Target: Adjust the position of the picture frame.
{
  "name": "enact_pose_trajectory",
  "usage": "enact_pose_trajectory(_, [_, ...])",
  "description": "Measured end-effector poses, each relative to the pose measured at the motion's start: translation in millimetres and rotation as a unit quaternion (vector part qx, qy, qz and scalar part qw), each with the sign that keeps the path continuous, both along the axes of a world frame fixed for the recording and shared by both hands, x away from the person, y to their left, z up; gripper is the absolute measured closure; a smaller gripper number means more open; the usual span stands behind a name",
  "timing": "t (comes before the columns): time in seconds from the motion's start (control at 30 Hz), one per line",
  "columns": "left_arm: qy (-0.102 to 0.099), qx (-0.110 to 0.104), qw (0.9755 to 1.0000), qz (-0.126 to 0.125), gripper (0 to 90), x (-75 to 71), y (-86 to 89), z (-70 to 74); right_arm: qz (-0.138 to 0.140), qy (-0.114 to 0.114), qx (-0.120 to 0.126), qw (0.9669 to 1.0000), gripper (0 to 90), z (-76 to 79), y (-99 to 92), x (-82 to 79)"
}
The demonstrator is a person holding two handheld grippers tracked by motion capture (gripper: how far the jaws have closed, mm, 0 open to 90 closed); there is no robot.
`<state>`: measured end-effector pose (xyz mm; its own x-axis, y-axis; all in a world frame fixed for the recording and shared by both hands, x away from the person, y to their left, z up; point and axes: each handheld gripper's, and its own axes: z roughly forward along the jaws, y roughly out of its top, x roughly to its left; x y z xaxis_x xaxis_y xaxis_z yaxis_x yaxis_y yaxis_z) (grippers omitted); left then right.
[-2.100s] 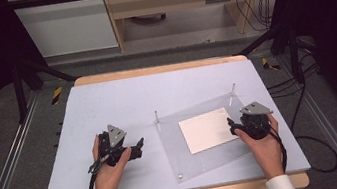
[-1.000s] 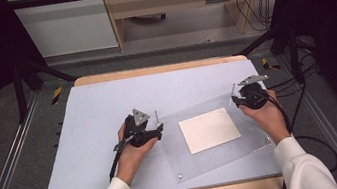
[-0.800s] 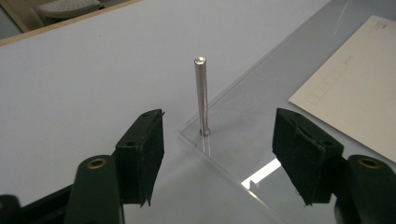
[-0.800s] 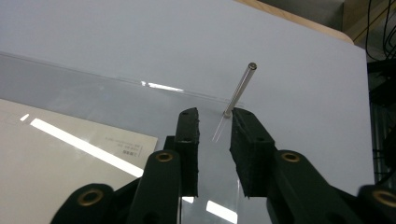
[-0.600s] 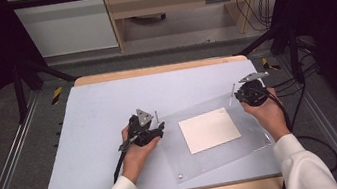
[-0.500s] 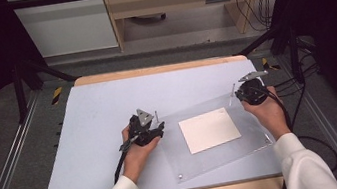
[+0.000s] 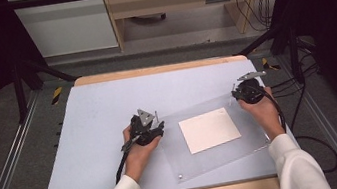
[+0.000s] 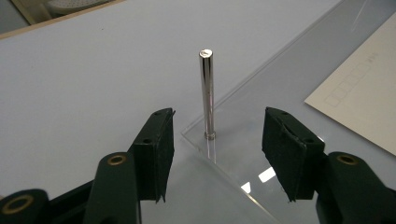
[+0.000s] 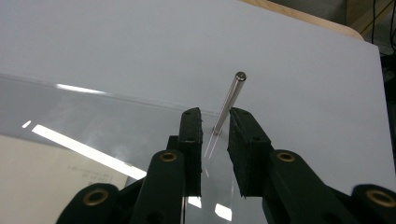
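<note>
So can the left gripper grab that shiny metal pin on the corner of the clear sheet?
Probably yes. The left gripper is open, with its fingers either side of the upright metal pin on the clear sheet, and nothing stands between them.

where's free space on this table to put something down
The far strip of the table and its whole left side, left of the left gripper, lie bare. The right half is crowded: clear sheet, paper, corner pins, right gripper.

A pale blue table top point(image 7: 99, 115) with a wooden edge point(image 7: 157, 69) sits between metal rails point(image 7: 6, 172) on a grey floor. Beyond it stand a white cabinet point(image 7: 65, 24) and a wooden bench point(image 7: 168, 3), with black cables point(image 7: 243, 2) hanging at the right.
</note>
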<state>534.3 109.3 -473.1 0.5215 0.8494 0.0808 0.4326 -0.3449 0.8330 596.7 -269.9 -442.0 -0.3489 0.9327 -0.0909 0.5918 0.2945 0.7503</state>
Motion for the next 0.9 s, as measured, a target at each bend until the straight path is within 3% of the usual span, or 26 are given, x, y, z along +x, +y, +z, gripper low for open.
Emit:
enact_pose_trajectory(0.27, [0.001,-0.008,1.0,0.003,50.6,3.6,0.3,-0.3,-0.02,0.01,0.024,0.9995,74.7,-17.3,-3.8,26.7])
enact_pose_trajectory(0.53, [0.004,0.0,1.0,-0.003,59.2,7.3,-3.0,-2.5,-0.019,0.019,0.034,0.9991,80.9,-24.8,-4.8,31.4])
enact_pose_trajectory(0.73, [0.015,-0.013,0.9998,0.002,69.7,14.3,-2.4,-4.3,-0.021,0.023,0.037,0.9988,81.5,-26.5,-3.0,33.2])
enact_pose_trajectory(0.8, [0.022,-0.028,0.9994,0.003,73.6,16.8,-1.7,-5.2,-0.019,0.024,0.031,0.9991,81.6,-27.5,-1.5,33.8])
enact_pose_trajectory(0.9, [0.021,-0.023,0.9995,-0.001,79.3,18.4,-2.5,-5.5,-0.021,0.025,0.034,0.9989,81.5,-27.4,-1.0,34.1])
